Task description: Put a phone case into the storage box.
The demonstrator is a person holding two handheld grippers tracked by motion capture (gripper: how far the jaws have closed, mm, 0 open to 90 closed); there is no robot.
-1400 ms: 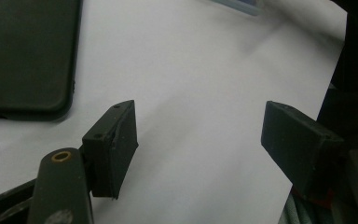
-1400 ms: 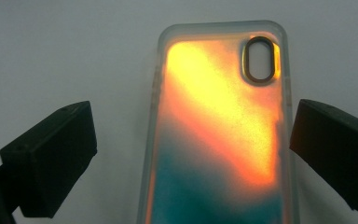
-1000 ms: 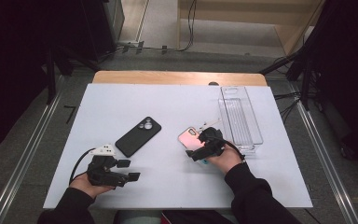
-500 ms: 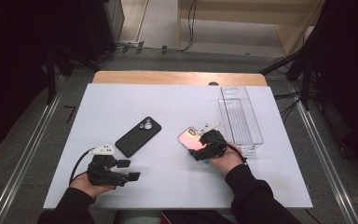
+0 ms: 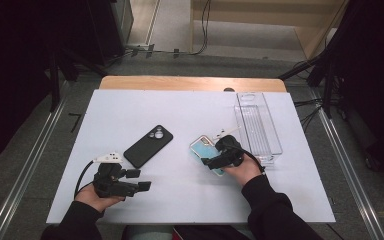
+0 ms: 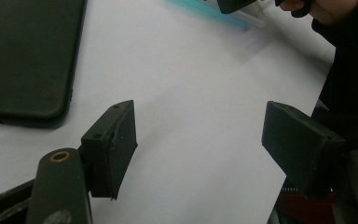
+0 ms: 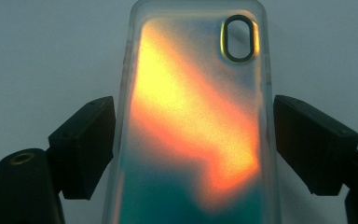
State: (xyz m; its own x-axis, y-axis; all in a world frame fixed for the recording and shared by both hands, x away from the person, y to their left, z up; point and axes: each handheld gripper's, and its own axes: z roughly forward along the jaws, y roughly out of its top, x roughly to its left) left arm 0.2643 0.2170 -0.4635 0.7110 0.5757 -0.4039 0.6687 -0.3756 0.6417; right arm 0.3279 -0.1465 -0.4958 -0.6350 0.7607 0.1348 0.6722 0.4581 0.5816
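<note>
Iridescent orange-and-teal phone case [image 7: 193, 126] with clear rim, flat on white bench [image 5: 190, 200], just left of clear plastic tray [image 5: 257, 125], lying between jaws of right gripper [image 7: 193, 140], just narrowed onto its long edges, pads touching or nearly so. Left gripper [image 6: 198, 140] near front edge, open and empty, close to black phone case [image 5: 148, 146].
</note>
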